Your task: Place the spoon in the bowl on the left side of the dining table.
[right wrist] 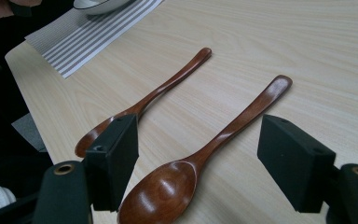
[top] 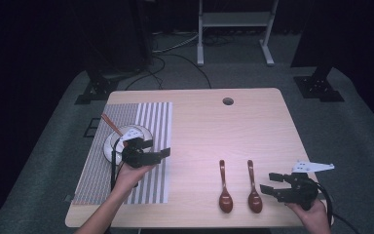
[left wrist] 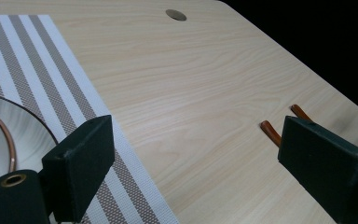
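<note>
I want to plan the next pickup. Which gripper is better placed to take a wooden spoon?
Probably the right gripper: open, beside the nearer wooden spoon, which lies between its jaws. The left gripper hangs open by the bowl.

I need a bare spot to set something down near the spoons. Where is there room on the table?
The widest bare wood lies between the striped placemat and the table's far right edge, from the round hole down to the spoon handles. It is crowded near the front edge: two wooden spoons with the right gripper beside them. The bowl and left gripper occupy the placemat.
</note>
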`<act>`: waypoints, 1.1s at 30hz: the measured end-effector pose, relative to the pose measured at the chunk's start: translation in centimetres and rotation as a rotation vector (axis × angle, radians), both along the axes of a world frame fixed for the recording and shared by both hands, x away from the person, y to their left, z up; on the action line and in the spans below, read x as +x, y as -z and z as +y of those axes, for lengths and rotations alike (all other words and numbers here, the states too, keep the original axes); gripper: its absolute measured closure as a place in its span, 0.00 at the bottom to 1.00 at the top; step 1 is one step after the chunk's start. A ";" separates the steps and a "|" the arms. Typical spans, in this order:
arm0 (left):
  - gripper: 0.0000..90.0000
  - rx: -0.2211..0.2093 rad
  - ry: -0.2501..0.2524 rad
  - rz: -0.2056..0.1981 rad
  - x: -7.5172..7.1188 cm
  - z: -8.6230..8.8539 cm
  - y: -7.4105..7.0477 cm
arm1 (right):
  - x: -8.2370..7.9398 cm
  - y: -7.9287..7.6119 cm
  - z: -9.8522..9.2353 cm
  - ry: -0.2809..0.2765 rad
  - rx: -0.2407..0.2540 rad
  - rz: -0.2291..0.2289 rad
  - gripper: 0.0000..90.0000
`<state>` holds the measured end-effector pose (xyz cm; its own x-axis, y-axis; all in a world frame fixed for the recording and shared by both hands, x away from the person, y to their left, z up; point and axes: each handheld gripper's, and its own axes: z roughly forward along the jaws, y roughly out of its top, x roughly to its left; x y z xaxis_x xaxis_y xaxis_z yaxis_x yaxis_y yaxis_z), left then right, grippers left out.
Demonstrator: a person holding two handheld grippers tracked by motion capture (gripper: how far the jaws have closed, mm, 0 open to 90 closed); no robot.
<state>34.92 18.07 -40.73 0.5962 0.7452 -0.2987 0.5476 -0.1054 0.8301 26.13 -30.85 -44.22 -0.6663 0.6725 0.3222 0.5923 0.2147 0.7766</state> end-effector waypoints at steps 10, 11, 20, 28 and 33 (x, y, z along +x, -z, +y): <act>0.11 -0.001 0.026 0.014 -0.4 -0.9 0.8 | 0.0 0.1 -0.1 0.003 0.001 0.000 0.31; 0.11 0.002 0.031 0.014 -0.5 -0.9 0.8 | 0.0 0.1 -0.1 0.003 0.001 0.000 0.31; 0.11 -0.042 0.048 0.024 -1.1 -1.5 1.2 | 0.0 0.1 -0.1 0.002 -0.001 0.003 0.31; 0.11 -0.074 0.085 0.040 -1.6 -2.5 2.1 | 0.0 0.2 0.0 -0.002 0.000 0.009 0.31; 0.11 -0.083 0.128 0.050 -2.0 -3.2 2.2 | 0.0 0.3 0.0 -0.005 0.003 0.008 0.31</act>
<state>32.87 14.82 -42.97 0.6674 0.6356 -0.3881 0.5752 -0.1089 0.8107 26.13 -30.84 -44.49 -0.6672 0.6679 0.3297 0.5973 0.2154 0.7725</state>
